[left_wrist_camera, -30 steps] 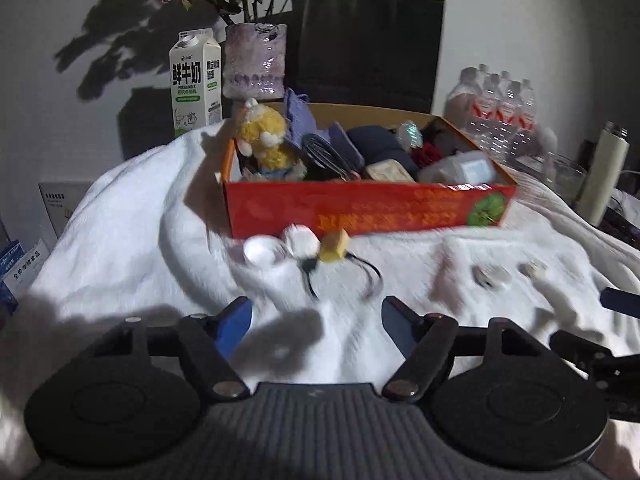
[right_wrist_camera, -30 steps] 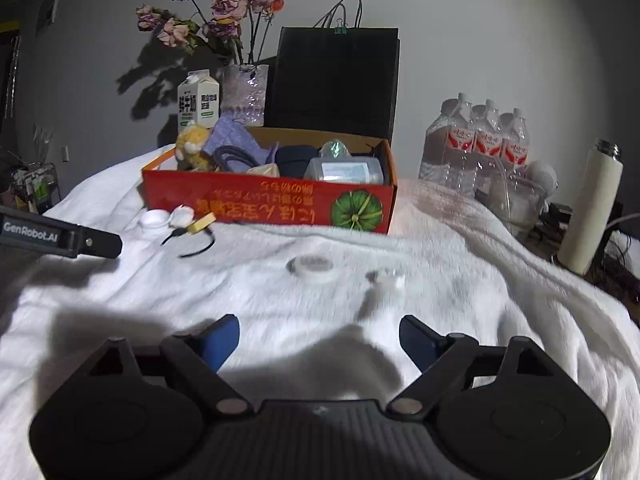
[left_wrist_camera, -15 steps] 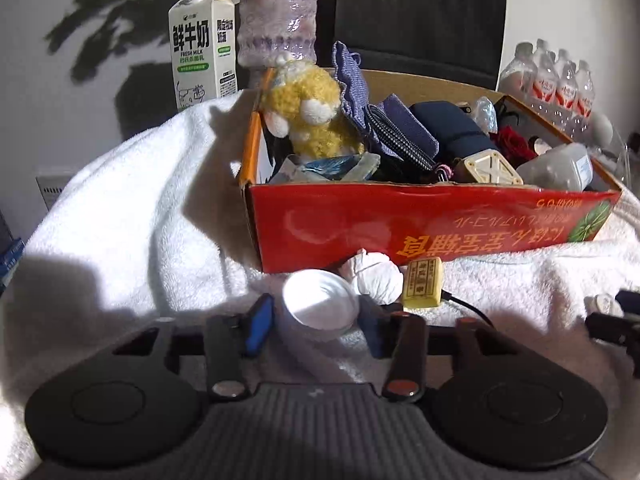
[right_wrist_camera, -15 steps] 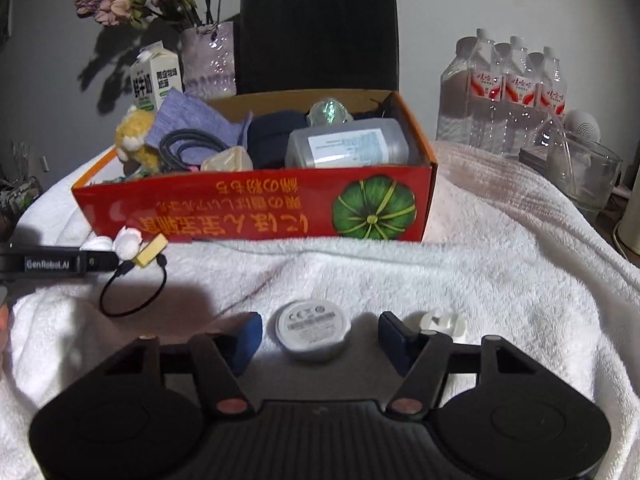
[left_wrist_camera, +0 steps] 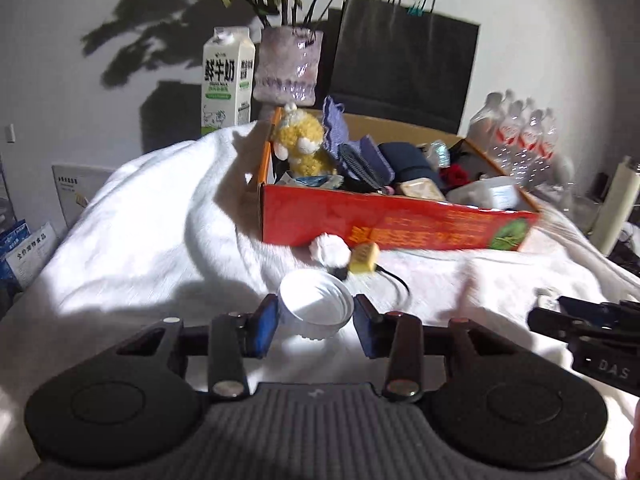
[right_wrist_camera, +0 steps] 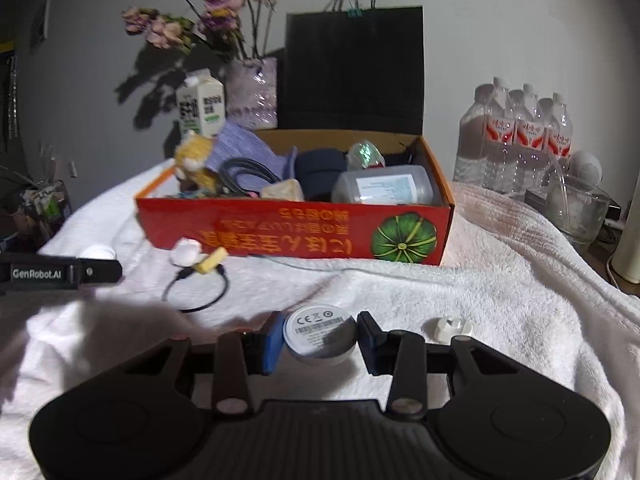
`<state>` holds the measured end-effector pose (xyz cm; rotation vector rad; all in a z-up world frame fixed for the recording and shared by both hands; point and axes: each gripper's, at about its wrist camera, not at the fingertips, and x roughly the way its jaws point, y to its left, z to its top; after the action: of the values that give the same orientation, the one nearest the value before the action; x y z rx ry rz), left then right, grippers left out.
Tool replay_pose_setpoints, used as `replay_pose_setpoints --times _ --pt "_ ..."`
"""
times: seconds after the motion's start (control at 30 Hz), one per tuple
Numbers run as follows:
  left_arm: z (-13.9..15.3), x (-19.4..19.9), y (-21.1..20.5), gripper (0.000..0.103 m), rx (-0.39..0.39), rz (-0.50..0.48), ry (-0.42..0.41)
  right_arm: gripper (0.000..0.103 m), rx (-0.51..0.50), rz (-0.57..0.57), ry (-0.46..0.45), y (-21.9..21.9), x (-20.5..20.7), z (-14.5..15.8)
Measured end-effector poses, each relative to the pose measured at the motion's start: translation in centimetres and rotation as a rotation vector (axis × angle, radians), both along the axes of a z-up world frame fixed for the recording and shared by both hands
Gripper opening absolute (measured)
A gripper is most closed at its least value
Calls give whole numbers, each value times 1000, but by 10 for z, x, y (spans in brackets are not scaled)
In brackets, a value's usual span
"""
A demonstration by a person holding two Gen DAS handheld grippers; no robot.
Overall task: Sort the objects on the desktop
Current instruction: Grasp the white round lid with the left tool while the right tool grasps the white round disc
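Note:
My left gripper (left_wrist_camera: 316,322) is shut on a white round lid (left_wrist_camera: 316,304), its blue pads on the lid's two sides, held just above the white towel (left_wrist_camera: 160,240). My right gripper (right_wrist_camera: 318,340) has a round white disc (right_wrist_camera: 318,334) with a printed label between its pads. Its jaws are closing and both pads touch the disc's rim. Beyond both grippers stands the red cardboard box (right_wrist_camera: 300,232), filled with mixed items. A crumpled white ball (left_wrist_camera: 330,248) and a yellow plug (left_wrist_camera: 364,256) on a black cable lie in front of the box.
A small white cap (right_wrist_camera: 447,327) lies right of the right gripper. Behind the box stand a milk carton (left_wrist_camera: 226,80), a vase of flowers (left_wrist_camera: 288,64) and a black paper bag (right_wrist_camera: 354,68). Water bottles (right_wrist_camera: 516,140), a glass bowl (right_wrist_camera: 576,208) and a flask (left_wrist_camera: 618,204) are at the right.
Both grippers reached in, closed around their items and drew back from the box. The left one took the lid off the towel; the right one's jaws narrowed onto the disc.

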<state>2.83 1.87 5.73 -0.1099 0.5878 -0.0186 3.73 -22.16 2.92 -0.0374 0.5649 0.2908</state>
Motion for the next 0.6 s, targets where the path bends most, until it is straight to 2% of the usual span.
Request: replay_pose_setpoints --times 0.07,0.2,0.37,0.6 --pt "3 -23 -1 41 -6 11 -14 38 12 10 -6 2 -22 5" --pt "5 -61 -3 41 -45 20 9 38 1 30 -46 4 -73 11" --pt "6 -103 -18 41 -40 14 -1 38 -44 51 -92 3 -127 9" --pt "0 -129 -34 41 -45 -20 23 38 -86 42 -135 -6 -164 9"
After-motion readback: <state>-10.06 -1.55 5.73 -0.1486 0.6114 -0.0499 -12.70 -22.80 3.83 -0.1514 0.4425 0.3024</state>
